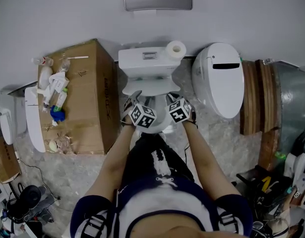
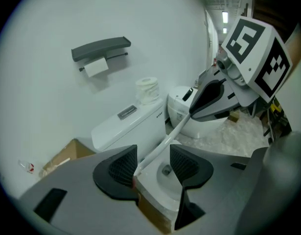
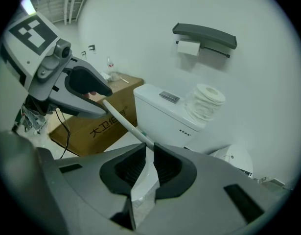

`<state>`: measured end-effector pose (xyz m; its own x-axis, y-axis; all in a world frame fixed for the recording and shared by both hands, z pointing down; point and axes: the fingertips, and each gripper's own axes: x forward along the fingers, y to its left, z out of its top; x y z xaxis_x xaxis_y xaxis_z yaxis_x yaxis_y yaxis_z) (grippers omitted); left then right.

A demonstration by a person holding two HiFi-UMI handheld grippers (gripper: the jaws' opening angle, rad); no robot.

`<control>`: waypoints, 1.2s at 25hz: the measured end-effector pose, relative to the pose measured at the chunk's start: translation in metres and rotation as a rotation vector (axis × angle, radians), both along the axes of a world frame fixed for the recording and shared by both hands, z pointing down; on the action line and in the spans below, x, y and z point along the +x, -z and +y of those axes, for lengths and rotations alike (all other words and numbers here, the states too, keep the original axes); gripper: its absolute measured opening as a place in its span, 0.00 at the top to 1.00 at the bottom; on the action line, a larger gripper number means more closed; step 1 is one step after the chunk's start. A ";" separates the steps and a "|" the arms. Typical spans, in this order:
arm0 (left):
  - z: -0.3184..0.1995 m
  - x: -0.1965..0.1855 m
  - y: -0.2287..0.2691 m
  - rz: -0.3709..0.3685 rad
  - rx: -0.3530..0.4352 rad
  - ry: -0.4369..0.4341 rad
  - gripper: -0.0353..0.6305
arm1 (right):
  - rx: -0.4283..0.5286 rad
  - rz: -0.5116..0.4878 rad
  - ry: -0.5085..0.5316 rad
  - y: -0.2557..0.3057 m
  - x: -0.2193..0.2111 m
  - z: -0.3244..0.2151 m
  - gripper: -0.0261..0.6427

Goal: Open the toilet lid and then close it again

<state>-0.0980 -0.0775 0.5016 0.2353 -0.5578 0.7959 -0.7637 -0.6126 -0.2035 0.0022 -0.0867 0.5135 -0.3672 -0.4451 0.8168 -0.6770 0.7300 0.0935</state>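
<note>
The white toilet [image 1: 147, 61] stands against the wall, right in front of the person. Its thin lid [image 2: 170, 136] is lifted off the bowl [image 2: 165, 180] and slants up, seen edge-on. My left gripper [image 2: 154, 165] is open wide, with the lid's rim between the pads and lying close to the left pad [image 2: 122, 168]. My right gripper [image 3: 149, 163] is shut on the lid's edge [image 3: 123, 119] at the other side. From the head view both grippers, left [image 1: 137, 103] and right [image 1: 174, 102], sit side by side over the bowl.
A toilet-paper roll [image 1: 176, 49] rests on the tank. A cardboard box [image 1: 88, 93] with bottles on top stands to the left. A second white toilet unit [image 1: 221, 78] and wooden boards [image 1: 251, 98] stand to the right. A paper holder [image 1: 157, 0] hangs on the wall.
</note>
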 end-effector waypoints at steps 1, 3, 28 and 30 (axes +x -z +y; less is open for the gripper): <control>0.000 0.000 0.003 0.007 0.004 -0.004 0.62 | -0.002 0.000 0.001 0.000 -0.001 -0.001 0.90; -0.001 0.000 0.008 0.020 0.014 -0.011 0.64 | -0.001 -0.001 -0.001 0.000 -0.001 -0.004 0.90; 0.008 -0.005 0.033 0.197 -0.014 0.056 0.94 | 0.012 -0.031 -0.088 0.013 -0.004 -0.052 0.90; 0.007 -0.004 0.033 0.202 -0.015 0.060 0.94 | 0.015 -0.034 -0.092 0.013 -0.005 -0.056 0.91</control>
<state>-0.1019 -0.0700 0.4688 0.3574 -0.5637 0.7446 -0.8233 -0.5666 -0.0338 -0.0026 -0.1428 0.5000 -0.3513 -0.4903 0.7976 -0.7439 0.6634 0.0802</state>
